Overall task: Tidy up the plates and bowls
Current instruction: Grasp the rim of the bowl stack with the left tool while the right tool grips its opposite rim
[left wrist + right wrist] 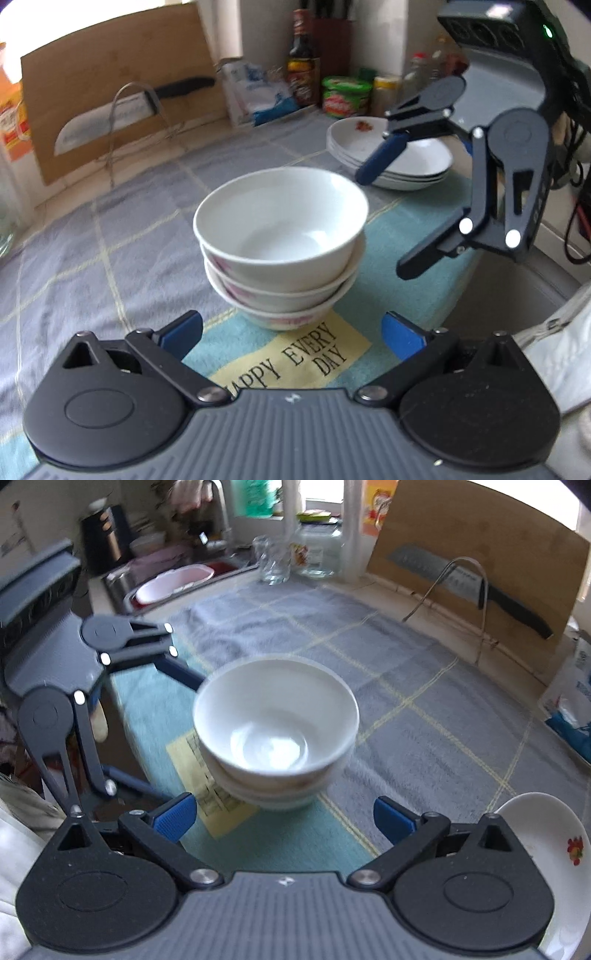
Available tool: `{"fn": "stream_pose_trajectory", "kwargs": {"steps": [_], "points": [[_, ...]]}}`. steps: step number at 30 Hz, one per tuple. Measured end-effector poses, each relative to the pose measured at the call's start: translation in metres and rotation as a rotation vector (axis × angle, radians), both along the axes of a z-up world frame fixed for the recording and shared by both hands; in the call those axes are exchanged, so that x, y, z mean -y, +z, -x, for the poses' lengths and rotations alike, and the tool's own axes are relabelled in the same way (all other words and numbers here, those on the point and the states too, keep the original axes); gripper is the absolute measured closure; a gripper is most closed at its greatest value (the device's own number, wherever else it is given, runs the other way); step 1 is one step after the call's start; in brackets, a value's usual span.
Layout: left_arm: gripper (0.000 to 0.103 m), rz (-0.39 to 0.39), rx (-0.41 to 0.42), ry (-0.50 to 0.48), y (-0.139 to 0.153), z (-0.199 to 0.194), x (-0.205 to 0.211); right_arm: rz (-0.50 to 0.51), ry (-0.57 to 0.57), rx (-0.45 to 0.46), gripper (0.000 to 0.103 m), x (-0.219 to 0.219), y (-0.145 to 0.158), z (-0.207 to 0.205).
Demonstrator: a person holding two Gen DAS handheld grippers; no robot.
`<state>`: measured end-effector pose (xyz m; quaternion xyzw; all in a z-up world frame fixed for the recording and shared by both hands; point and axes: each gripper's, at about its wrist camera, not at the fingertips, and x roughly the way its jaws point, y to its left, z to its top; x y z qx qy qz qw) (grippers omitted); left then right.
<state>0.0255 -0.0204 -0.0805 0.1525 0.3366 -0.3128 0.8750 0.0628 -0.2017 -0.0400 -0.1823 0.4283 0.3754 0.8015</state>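
Note:
A stack of three white bowls [280,243] with pink trim stands on the towel, just ahead of my left gripper [291,334], which is open and empty. The stack also shows in the right wrist view [275,731], ahead of my right gripper [282,818], also open and empty. A stack of white plates [402,162] with a red flower mark sits behind and right of the bowls; its rim shows at the right wrist view's lower right [554,834]. The right gripper [391,218] appears in the left view, between bowls and plates. The left gripper [162,720] appears in the right view, left of the bowls.
A grey and teal towel [110,258] covers the counter. A cutting board [110,96] with a knife [122,114] on a wire rack leans at the back. Bottles and jars [325,85] stand at the back corner. A sink [170,583] with a pink basin lies far left.

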Motion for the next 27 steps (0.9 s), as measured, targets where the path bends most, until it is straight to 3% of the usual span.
{"fn": "stream_pose_trajectory", "kwargs": {"steps": [3,8,20,27], "points": [[0.001,-0.03,-0.011,0.047,-0.004,0.0,0.003,0.021,0.035,0.002,0.0,0.002,-0.013,-0.005],[0.001,-0.052,-0.032,0.032,-0.011,-0.012,0.0,0.028,0.041,-0.018,0.0,-0.003,-0.029,-0.013],[0.001,-0.081,-0.022,-0.216,-0.024,-0.047,-0.011,0.119,-0.06,0.017,0.0,-0.027,-0.044,-0.015],[0.002,-0.075,0.021,-0.349,-0.025,-0.06,-0.015,0.179,-0.032,0.046,0.0,-0.042,-0.04,-0.012]]}}
